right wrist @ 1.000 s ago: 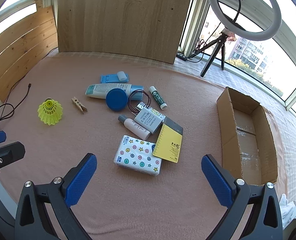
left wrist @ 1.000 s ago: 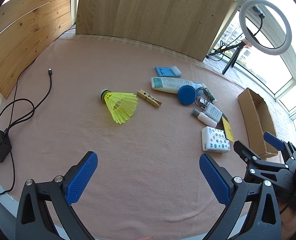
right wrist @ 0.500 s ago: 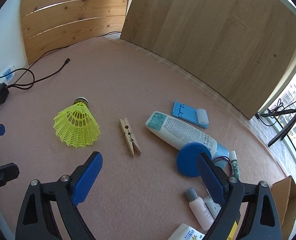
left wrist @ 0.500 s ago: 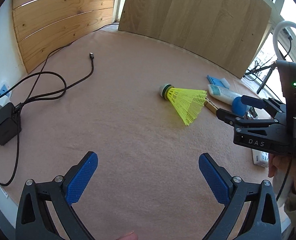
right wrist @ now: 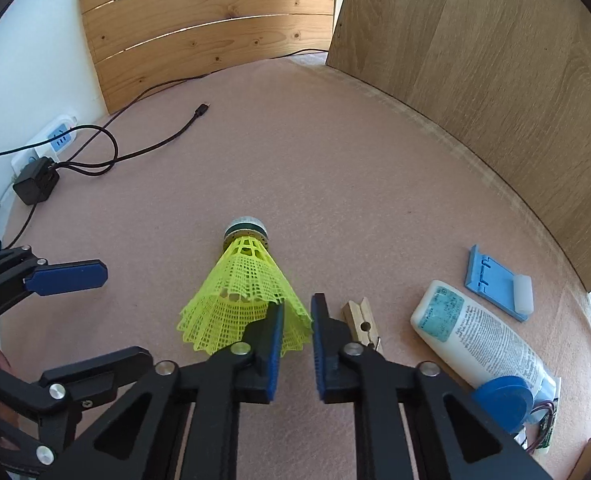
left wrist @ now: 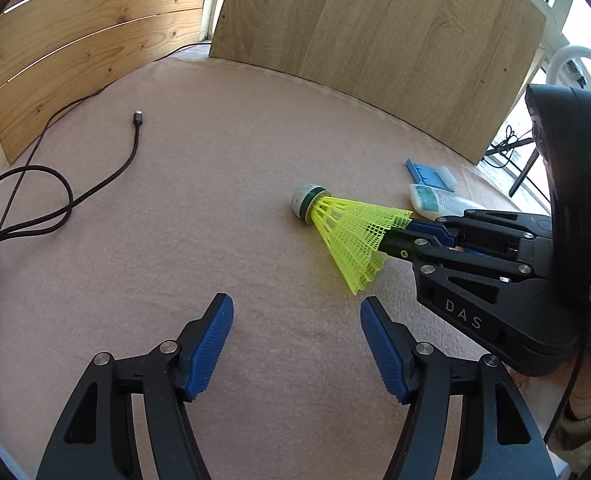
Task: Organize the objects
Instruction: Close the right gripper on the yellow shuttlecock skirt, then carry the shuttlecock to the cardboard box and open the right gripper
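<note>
Shuttlecock (right wrist: 247, 296) | lying on tabletop (left wrist: 255, 160), skirt edge newly pinched by right gripper (right wrist: 295, 316), whose jaws just closed | left gripper (left wrist: 295, 320) narrowed from wide, grasping nothing, just beside | grasp made; lift looks next

Each camera sits on its own gripper and looks forward and steeply down along the fingers, close above the pink table (left wrist: 199, 184). The left view faces the wooden panels; the right gripper (left wrist: 395, 236) enters from its right. Both views share the yellow shuttlecock (right wrist: 247, 292), just ahead, and the black cable (right wrist: 155, 144) beyond it.
</note>
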`<state>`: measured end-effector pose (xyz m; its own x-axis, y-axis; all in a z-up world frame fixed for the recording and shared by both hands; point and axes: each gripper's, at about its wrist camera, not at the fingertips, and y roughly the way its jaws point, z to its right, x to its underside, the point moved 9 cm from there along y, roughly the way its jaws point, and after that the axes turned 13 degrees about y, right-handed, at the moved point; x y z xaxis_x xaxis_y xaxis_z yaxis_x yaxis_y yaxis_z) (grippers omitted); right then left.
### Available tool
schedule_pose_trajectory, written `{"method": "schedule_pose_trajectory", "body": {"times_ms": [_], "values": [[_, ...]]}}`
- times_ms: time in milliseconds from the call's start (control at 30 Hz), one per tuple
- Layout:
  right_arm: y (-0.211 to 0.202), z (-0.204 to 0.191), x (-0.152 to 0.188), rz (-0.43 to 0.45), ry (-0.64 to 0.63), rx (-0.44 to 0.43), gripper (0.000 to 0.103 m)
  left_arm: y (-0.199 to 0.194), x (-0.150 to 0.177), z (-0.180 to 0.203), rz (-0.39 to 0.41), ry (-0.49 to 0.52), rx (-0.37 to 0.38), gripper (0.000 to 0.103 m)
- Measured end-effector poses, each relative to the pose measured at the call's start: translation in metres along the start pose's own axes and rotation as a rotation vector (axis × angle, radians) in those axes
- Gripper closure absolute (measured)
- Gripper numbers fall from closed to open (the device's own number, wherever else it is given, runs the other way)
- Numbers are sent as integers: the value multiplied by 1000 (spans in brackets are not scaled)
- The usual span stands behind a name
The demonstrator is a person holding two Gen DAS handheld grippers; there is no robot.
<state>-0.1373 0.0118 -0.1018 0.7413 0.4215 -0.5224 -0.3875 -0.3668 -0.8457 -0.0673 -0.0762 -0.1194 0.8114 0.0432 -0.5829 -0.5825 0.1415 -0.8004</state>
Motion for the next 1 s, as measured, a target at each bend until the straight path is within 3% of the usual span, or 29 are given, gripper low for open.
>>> {"method": "schedule_pose_trajectory", "body": {"times_ms": [167, 367, 467, 633, 700, 733, 767, 833, 1000], "values": [[-12, -5, 11, 2, 73, -27, 100, 10, 2, 13, 0, 24, 26, 50], [-16, 7, 11, 30, 181, -36, 101, 17, -8, 21, 3, 52, 50, 54], [-20, 11, 13, 32, 207, -56, 101, 7, -12, 26, 27, 37, 128, 52], [-31, 16, 26, 32, 263, -88, 102, 11, -15, 34, 32, 76, 125, 53], [-35, 18, 34, 30, 280, -87, 102, 17, -14, 36, 16, 71, 129, 67], [-36, 18, 37, 29, 290, -84, 102, 20, -12, 38, 7, 69, 138, 85], [-37, 18, 40, 29, 294, -83, 102, 22, -11, 40, 3, 66, 152, 92], [-41, 17, 45, 36, 296, -75, 102, 20, -9, 46, 10, 64, 178, 101], [-62, 16, 48, 92, 307, -58, 102, 3, -12, 66, 44, 111, 168, 102]]}}
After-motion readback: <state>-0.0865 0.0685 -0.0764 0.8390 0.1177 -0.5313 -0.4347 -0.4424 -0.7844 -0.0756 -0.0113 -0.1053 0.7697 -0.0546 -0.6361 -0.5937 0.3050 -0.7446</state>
